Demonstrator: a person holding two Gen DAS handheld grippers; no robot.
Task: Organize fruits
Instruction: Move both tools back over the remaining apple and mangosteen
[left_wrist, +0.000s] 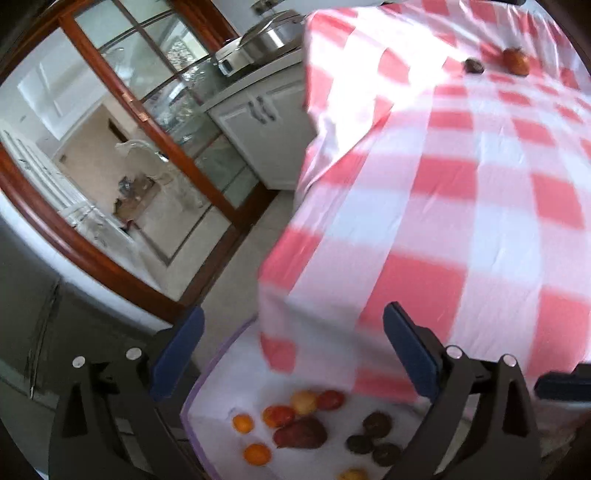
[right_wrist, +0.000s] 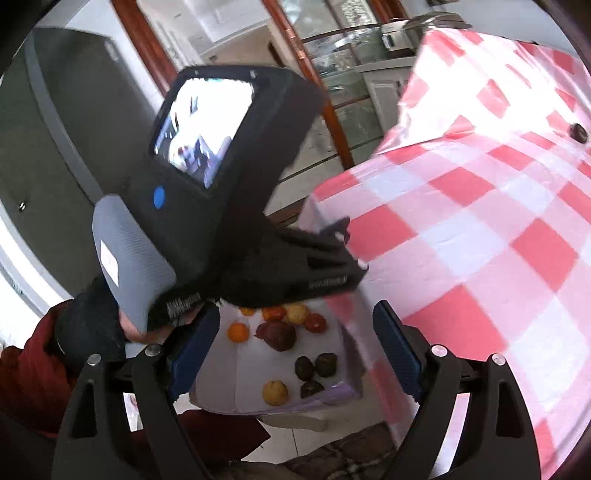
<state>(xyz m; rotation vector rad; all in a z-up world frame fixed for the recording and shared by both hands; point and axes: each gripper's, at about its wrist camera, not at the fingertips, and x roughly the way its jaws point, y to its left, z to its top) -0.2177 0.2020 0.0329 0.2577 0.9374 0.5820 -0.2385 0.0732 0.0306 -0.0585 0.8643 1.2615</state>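
Several fruits lie on a white sheet on a low surface beside the table: oranges, a dark red mango, tomatoes and dark round fruits. They also show in the right wrist view. A red fruit and a dark fruit sit far off on the checked table. My left gripper is open and empty above the sheet. My right gripper is open and empty, behind the left gripper's body.
The red-and-white checked cloth hangs over the table edge next to the sheet. A glass door with a wooden frame, white cabinets and a steel pot stand beyond. A dark fridge is at left.
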